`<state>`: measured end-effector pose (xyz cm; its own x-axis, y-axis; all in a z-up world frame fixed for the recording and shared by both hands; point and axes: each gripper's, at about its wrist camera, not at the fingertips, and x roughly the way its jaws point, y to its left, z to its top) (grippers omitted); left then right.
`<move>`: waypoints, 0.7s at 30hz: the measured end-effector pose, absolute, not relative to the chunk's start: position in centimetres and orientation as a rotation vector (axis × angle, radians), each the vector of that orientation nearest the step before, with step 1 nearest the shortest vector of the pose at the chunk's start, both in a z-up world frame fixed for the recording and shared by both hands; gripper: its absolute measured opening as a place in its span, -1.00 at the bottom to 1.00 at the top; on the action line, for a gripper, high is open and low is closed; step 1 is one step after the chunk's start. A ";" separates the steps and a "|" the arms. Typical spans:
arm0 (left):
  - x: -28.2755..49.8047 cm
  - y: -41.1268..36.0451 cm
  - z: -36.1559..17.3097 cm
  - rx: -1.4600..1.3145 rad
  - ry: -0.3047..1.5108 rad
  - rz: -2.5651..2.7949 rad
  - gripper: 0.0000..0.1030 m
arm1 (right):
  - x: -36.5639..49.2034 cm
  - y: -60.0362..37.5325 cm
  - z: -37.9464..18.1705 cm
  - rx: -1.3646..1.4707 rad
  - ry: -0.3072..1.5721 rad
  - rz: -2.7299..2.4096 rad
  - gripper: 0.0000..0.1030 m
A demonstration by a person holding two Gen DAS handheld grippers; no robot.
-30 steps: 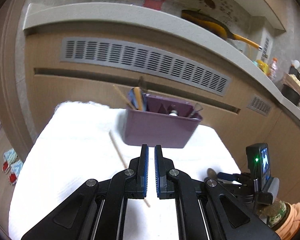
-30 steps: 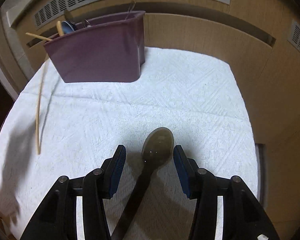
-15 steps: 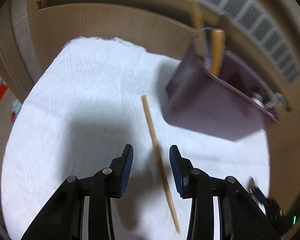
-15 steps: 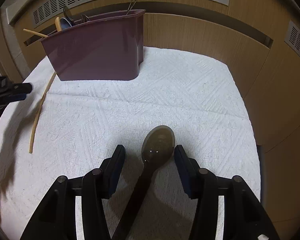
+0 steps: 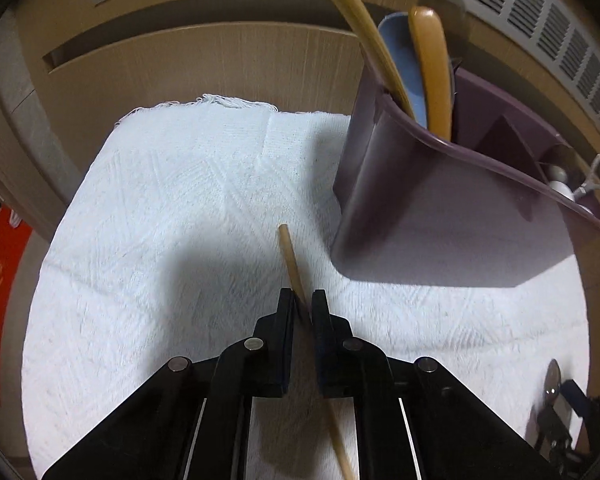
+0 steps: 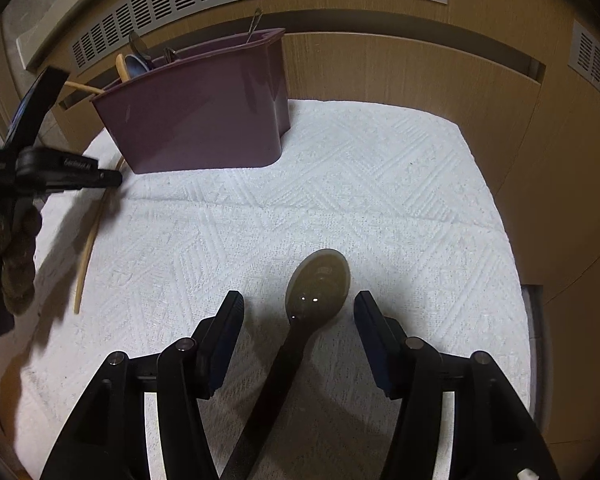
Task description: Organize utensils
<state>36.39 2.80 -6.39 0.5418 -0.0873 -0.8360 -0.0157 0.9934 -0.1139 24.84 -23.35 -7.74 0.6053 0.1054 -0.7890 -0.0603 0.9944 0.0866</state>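
Note:
A wooden chopstick (image 5: pixel 290 258) lies on the white towel (image 5: pixel 160 220), and my left gripper (image 5: pixel 302 300) is shut on its upper part; its far end pokes out past the fingertips. The right wrist view shows the same chopstick (image 6: pixel 88 244) with the left gripper (image 6: pixel 114 178) at its top. A dark spoon (image 6: pixel 318 286) rests bowl-up on the towel (image 6: pixel 400 200) between the fingers of my right gripper (image 6: pixel 299 308). Those jaws are opening and the pads do not touch the spoon. A purple caddy (image 5: pixel 452 224) (image 6: pixel 204 120) stands at the back.
The caddy holds another chopstick (image 5: pixel 364 28), a blue spoon (image 5: pixel 396 56), a tan spoon (image 5: pixel 432 68) and metal utensils (image 5: pixel 596 178) in its far compartment. Wooden cabinet fronts (image 6: pixel 420 68) with vent grilles rise right behind the towel. A gloved hand (image 6: pixel 16 264) holds the left gripper.
My left gripper opened, dropped down over the loose chopstick and shut on it. My right gripper stayed over the spoon while its jaws spread a little wider.

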 end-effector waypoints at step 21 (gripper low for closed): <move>25.2 4.4 1.4 -0.139 0.616 -0.167 -0.87 | 26.6 -21.7 -7.7 0.000 0.975 0.017 -0.39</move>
